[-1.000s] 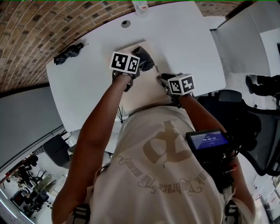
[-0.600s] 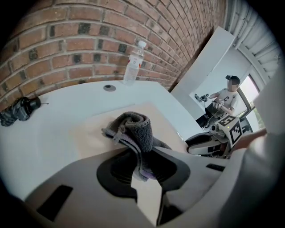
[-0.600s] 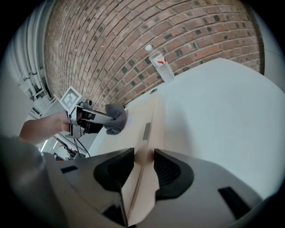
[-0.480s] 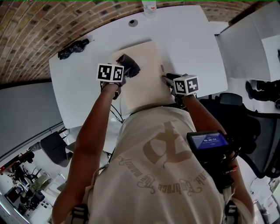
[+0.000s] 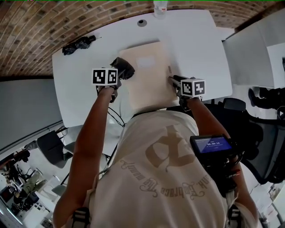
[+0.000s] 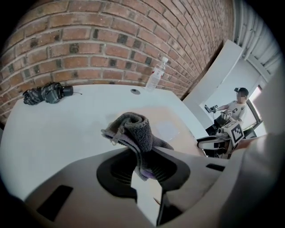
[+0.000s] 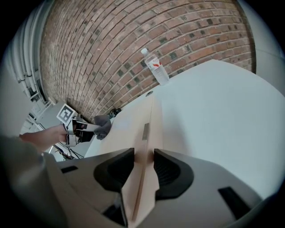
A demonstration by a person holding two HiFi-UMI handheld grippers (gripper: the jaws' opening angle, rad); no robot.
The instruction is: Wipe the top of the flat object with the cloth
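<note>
- The white counter (image 5: 191, 40) carries everything. Its broad bare top gives the work a firm, level bed to press against.
- The tan board (image 5: 149, 75) lies flat near the middle of the counter, close to the person, with its top fully exposed. That puts the whole face within reach of a sweeping arm.
- The right tool (image 5: 173, 81) is clamped on the board's right edge, which runs straight between its jaws in the right gripper view. This grip looks meant to pin the board so that rubbing cannot push it across the smooth counter.
- The left tool (image 5: 118, 73) is clenched on the cloth, its jaws pinching the lower folds. It sits at the board's left edge and points steeply down, probably at the end of a stroke across the board.
- The grey cloth (image 6: 133, 129) bunches out ahead of those jaws in a thick roll, so soft fabric rather than hard plastic would meet the surface. In the head view it lies over the board's far left edge; I cannot tell if it presses down there.
- A dark bundle (image 5: 79, 44) rests at the counter's far left, well apart from the board and out of the wiping path.
- A clear water bottle (image 5: 160, 8) stands upright at the far edge by the brick wall, likewise out of the way.
</note>
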